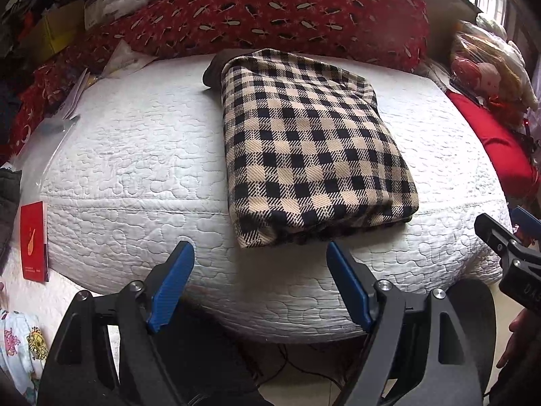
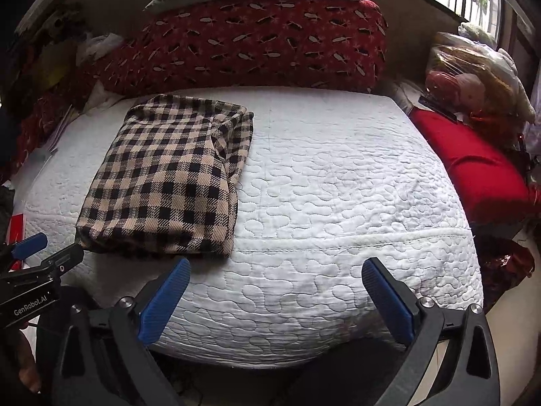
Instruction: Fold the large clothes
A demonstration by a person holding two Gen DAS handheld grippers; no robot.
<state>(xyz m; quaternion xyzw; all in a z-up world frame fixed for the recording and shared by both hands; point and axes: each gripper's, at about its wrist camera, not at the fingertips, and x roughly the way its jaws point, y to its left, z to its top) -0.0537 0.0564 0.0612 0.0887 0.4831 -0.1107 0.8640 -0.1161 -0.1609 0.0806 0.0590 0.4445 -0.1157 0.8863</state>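
A black-and-beige checked garment (image 1: 314, 149) lies folded into a thick rectangle on the white quilted mattress (image 1: 135, 155). A dark lining shows at its far left corner. In the right wrist view the garment (image 2: 169, 176) lies left of centre on the mattress (image 2: 338, 186). My left gripper (image 1: 260, 257) is open and empty, just short of the garment's near edge. My right gripper (image 2: 274, 270) is open and empty over the mattress's front edge, to the right of the garment. Each gripper shows at the edge of the other's view.
A large red patterned pillow (image 1: 270, 13) lies along the back. A red cushion (image 2: 470, 165) and bagged items (image 2: 473, 67) sit on the right. A red booklet (image 1: 33, 240), papers and clutter lie on the left. The floor shows below the mattress edge.
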